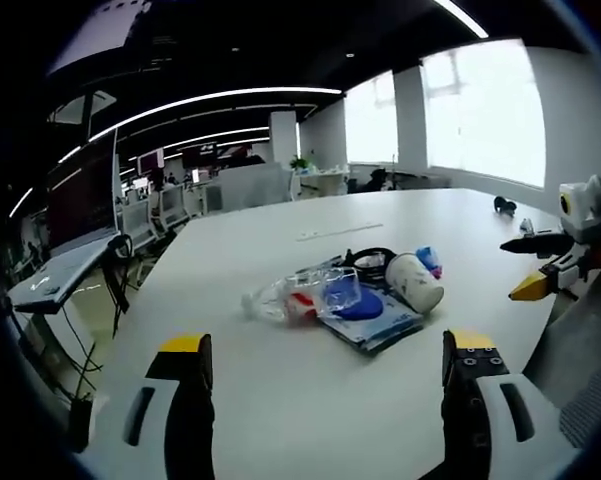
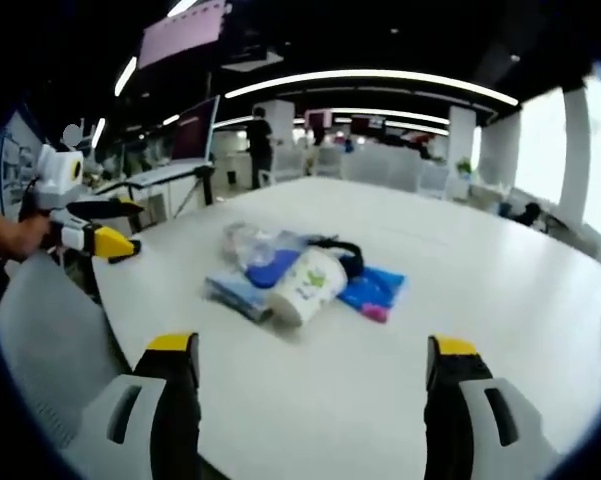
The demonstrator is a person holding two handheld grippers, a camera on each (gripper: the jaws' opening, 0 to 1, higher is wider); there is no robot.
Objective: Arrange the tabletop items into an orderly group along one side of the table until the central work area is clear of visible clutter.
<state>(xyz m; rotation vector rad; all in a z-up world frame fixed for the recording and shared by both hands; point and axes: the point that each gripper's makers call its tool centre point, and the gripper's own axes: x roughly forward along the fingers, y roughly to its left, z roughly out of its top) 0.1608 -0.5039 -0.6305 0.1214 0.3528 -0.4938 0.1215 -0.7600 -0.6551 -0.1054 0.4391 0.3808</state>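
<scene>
Both our grippers are wide apart and hold nothing: the left gripper (image 1: 325,375) and the right gripper (image 2: 310,375) hang over the white table (image 1: 280,250). The white paper cup (image 1: 415,282) lies on its side in the middle pile, touching the clear plastic bag (image 1: 300,295) and the blue pouch (image 2: 372,290). We think we should pick one thing at a time, the cup first, grab it gently, and line it up near the table edge.

Bright window glare, soft fisheye blur

White tabletop (image 1: 280,300), central cluster of white paper cup (image 1: 414,282) on its side, clear plastic bag (image 1: 300,295), blue packets (image 1: 365,315), possibly black cable (image 1: 368,257)
</scene>
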